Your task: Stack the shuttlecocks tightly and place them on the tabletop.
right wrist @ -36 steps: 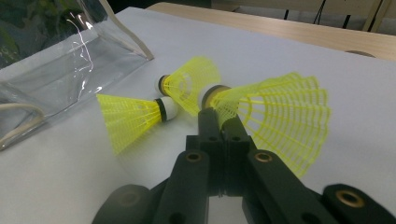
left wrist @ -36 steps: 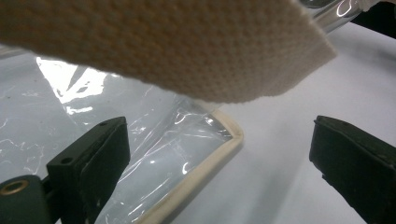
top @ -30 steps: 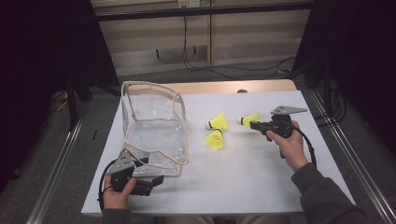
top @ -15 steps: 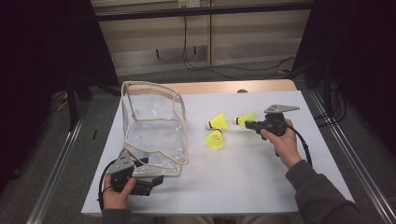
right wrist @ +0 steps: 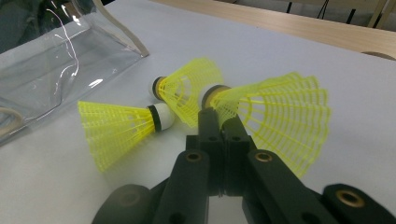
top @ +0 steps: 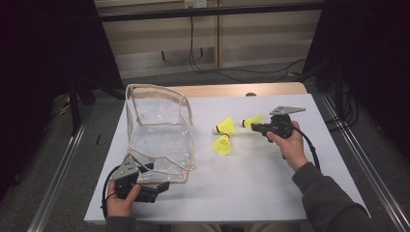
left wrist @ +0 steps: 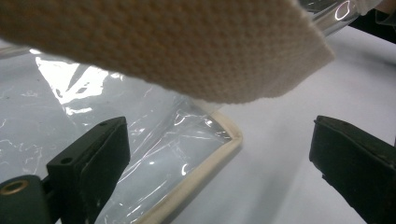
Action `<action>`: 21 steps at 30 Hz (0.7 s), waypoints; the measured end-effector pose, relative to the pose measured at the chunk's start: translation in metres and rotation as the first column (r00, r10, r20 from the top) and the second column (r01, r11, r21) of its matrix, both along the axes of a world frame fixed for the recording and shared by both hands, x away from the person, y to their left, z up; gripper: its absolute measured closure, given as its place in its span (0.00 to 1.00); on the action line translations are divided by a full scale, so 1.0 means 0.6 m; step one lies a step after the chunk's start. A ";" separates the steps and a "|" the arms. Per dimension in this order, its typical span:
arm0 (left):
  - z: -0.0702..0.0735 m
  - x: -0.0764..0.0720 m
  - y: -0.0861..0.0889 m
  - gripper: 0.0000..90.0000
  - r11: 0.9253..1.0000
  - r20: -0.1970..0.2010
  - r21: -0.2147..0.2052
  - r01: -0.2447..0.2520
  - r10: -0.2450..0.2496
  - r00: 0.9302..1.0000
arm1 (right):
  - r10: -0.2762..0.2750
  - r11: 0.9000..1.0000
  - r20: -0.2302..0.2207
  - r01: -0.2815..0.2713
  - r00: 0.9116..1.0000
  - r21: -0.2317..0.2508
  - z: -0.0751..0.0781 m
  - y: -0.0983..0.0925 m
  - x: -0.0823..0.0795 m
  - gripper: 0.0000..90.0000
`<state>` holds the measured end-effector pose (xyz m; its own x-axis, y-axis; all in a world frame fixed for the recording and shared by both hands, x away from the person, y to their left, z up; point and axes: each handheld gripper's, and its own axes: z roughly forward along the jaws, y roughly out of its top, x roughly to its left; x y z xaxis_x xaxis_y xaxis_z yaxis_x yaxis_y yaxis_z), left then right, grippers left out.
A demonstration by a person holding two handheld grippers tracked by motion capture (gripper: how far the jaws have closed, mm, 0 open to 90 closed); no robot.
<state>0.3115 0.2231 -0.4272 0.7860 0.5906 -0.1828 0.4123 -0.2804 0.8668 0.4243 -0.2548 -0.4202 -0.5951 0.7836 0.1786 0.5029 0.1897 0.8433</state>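
Three yellow shuttlecocks lie right of a clear plastic bag (top: 159,135) with cream trim. My right gripper (top: 255,126) is shut on one shuttlecock (top: 252,121), pinching the skirt just behind its cork. In the right gripper view that shuttlecock (right wrist: 275,116) fans out to the right of the closed jaws of my right gripper (right wrist: 219,116). The other two shuttlecocks (top: 225,126) (top: 222,144) rest on the white table, apart from the jaws. My left gripper (top: 164,186) stands open at the bag's near corner. In the left gripper view the bag's trimmed corner (left wrist: 205,163) lies between the wide jaws, untouched.
The white table top (top: 251,193) has free room in front of the shuttlecocks and to the right. A strip of the bag's cream fabric (left wrist: 163,42) hangs close over the left gripper's camera. Metal rails run along both table sides.
My right gripper has shifted a little to the left with the shuttlecock in it, closer to the other two. The left gripper and the bag have stayed put.
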 end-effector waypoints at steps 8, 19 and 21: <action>0.000 0.000 0.000 0.06 1.000 0.000 0.001 0.000 0.000 1.000 | 0.008 1.000 0.002 -0.008 1.000 -0.005 -0.002 0.007 0.008 0.99; 0.000 0.000 0.000 0.06 1.000 -0.002 0.001 -0.002 0.002 1.000 | -0.013 1.000 0.003 0.013 1.000 0.010 -0.002 0.012 0.022 0.99; 0.000 0.000 0.000 0.06 1.000 -0.002 0.000 -0.002 0.002 1.000 | -0.014 1.000 0.001 0.014 1.000 0.007 -0.001 0.014 0.024 0.99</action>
